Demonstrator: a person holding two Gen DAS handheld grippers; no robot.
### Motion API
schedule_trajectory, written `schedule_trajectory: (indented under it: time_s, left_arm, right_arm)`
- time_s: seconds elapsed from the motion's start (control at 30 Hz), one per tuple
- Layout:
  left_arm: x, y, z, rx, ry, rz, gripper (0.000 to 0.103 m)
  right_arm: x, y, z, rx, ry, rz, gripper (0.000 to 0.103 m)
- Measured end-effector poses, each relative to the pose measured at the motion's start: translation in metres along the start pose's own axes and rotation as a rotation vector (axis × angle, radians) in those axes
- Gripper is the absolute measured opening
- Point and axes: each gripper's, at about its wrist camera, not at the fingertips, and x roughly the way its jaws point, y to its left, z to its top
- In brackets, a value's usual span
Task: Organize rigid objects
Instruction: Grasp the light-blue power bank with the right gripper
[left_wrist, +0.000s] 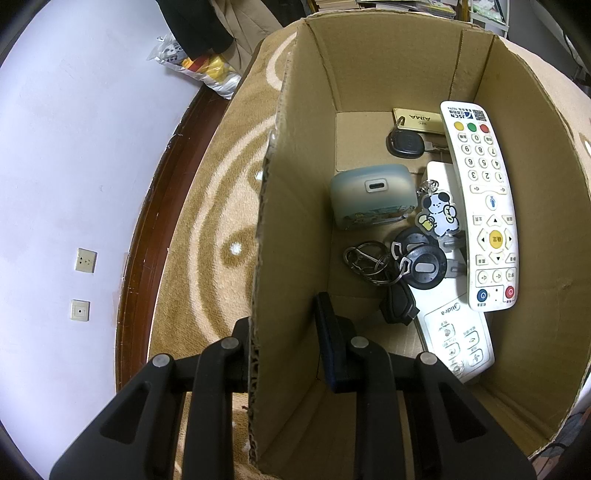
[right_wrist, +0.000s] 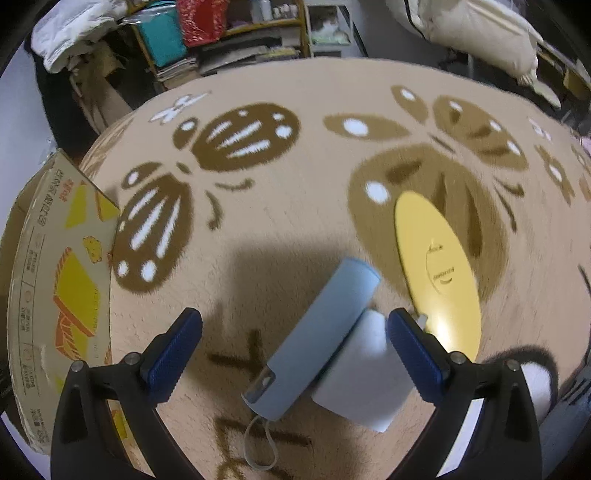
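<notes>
A tan carpet (right_wrist: 280, 229) with brown butterfly patterns covers the floor, running up to a dark wooden baseboard (left_wrist: 147, 229) under a pale wall (left_wrist: 66, 147) that carries two sockets (left_wrist: 85, 260). Past the carpet's far edge stand cluttered shelves (right_wrist: 229, 40) and piled bedding.

The cardboard box (left_wrist: 369, 74) is the landmark: it stands open on the carpet. Inside, against its right wall, a white JSCN remote (left_wrist: 480, 206) lies on top of a white Midea remote (left_wrist: 458, 339). Toward the box's middle sit a pale blue earbud case (left_wrist: 369, 199), a cartoon dog keychain (left_wrist: 437, 214) and a bunch of black key fobs with rings (left_wrist: 406, 262). At the far end lie a gold AIMA tag (left_wrist: 417, 120) and a black fob (left_wrist: 406, 144).

The left gripper (left_wrist: 284, 339) reaches in low from the near side, its fingers straddling the box's left wall and pinching it, one outside and one inside.

To the right of the box, well apart from it, the right gripper (right_wrist: 295, 347) is held low over the carpet with its blue-padded fingers (right_wrist: 173, 350) spread wide. Between them lies a light blue handheld device with a wrist loop (right_wrist: 317, 332), its white part close to, perhaps touching, the right pad. A yellow disc (right_wrist: 436, 266) lies just beyond.
</notes>
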Motion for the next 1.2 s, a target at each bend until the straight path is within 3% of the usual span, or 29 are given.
schedule_trajectory:
  time_s: [0.37,0.57,0.63,0.67,1.2]
  left_arm:
    - [-0.001,0.004,-0.002,-0.004,0.004,-0.008,0.024]
    - [0.0,0.006,-0.001,-0.009,0.008,-0.015,0.024]
    - [0.001,0.008,-0.002,-0.008,0.008,-0.016,0.024]
    - [0.001,0.008,-0.002,-0.007,0.008,-0.015,0.024]
    - [0.002,0.008,-0.002,-0.005,0.008,-0.015,0.024]
  right_arm:
    - [0.0,0.011,-0.004,-0.018,0.002,0.013,0.103]
    - [0.005,0.016,-0.006,-0.045,0.027,0.02,0.075]
    - [0.01,0.012,-0.006,-0.01,0.052,0.05,0.052]
    - [0.014,0.01,-0.006,0.012,0.072,0.083,0.05]
    - [0.023,0.009,-0.002,0.029,0.077,0.068,0.05]
